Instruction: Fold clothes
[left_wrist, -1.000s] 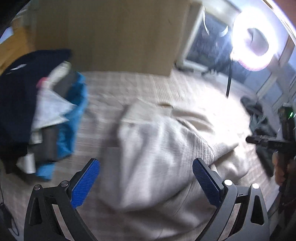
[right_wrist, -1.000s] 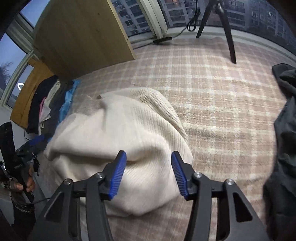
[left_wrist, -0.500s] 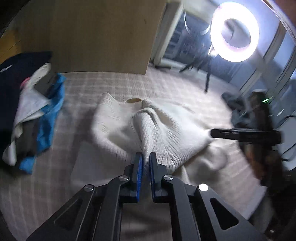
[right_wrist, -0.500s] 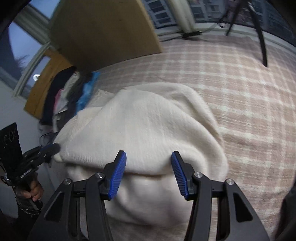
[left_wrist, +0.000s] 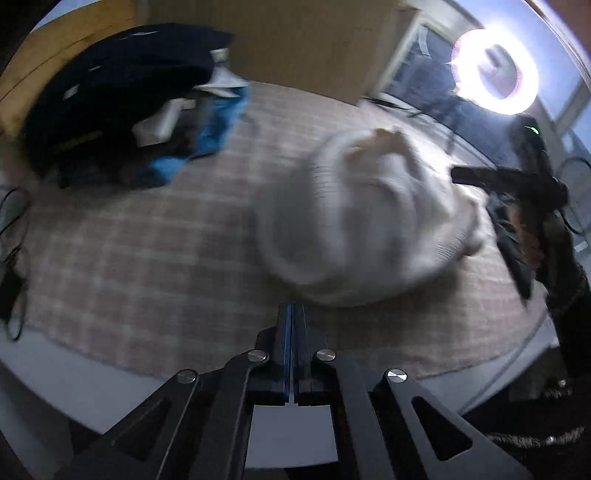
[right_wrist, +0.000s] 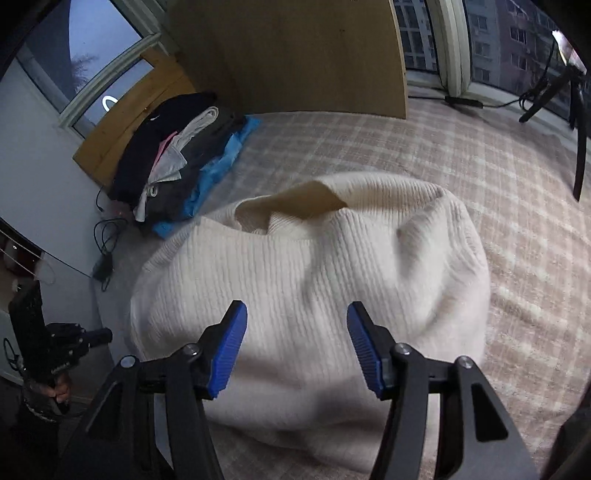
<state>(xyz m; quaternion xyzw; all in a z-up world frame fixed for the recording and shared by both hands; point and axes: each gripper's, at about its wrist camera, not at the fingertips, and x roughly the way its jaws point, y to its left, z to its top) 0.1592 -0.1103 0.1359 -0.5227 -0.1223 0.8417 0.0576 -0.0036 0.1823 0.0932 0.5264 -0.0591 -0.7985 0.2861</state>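
A cream ribbed knit sweater (right_wrist: 332, 280) lies bunched in a mound on the plaid bed cover (right_wrist: 509, 177), neck opening toward the far side. It shows blurred in the left wrist view (left_wrist: 362, 221). My right gripper (right_wrist: 295, 343) is open, its blue pads just above the sweater's near part, holding nothing. My left gripper (left_wrist: 293, 314) is shut with its jaws pressed together, empty, just short of the sweater's near edge. The left gripper also appears at the far left of the right wrist view (right_wrist: 96, 336).
A pile of dark, white and blue clothes (right_wrist: 177, 162) lies at the bed's far left by a wooden headboard (right_wrist: 288, 55). A ring light (left_wrist: 495, 70) and tripod leg (right_wrist: 580, 155) stand at the right. Cables (right_wrist: 105, 236) lie beside the bed.
My left gripper, shut by half a second ago, has pulled back off the sweater and now is shut on nothing. The sweater has dropped into a mound. My right gripper stays open over it.
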